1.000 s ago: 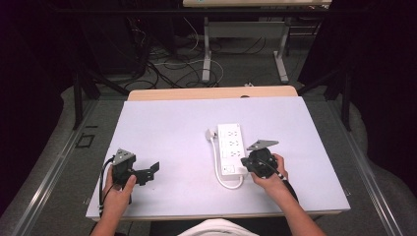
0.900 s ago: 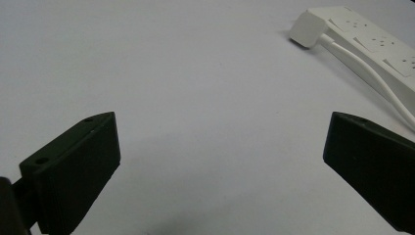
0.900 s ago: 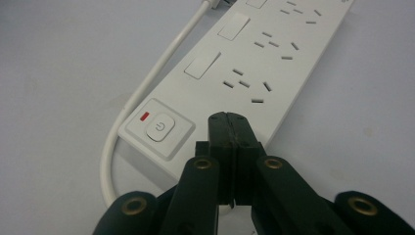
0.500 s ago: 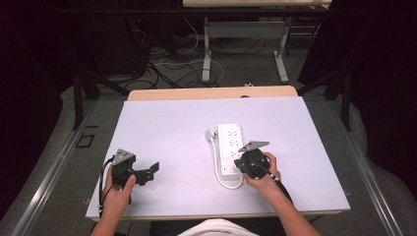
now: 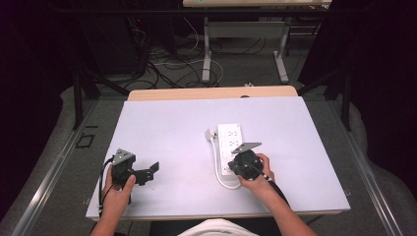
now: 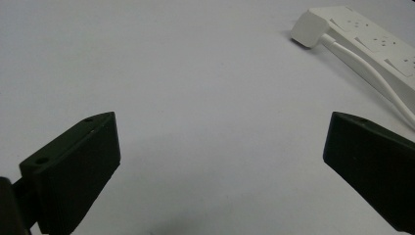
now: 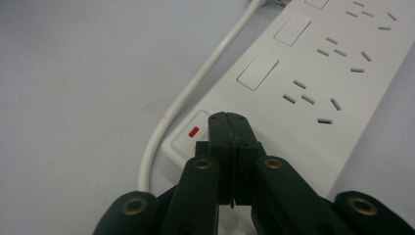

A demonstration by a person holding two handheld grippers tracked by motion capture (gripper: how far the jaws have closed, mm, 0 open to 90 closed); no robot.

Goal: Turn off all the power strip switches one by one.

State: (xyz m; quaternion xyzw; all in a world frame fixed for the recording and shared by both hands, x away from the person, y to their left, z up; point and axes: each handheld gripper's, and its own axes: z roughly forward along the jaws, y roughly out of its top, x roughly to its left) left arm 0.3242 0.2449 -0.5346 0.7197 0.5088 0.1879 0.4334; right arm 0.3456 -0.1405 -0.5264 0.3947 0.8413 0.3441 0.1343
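text: none legible | labels: none | power strip (image 7: 313, 73): unmarked

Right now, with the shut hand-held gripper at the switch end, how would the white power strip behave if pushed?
The power strip lies flat and looks rigid, so it would probably slide, not tip. Its cable loops loosely beside it, so it likely flexes and trails. The right hand-held gripper, off-centre at the switch end, might swivel the strip.
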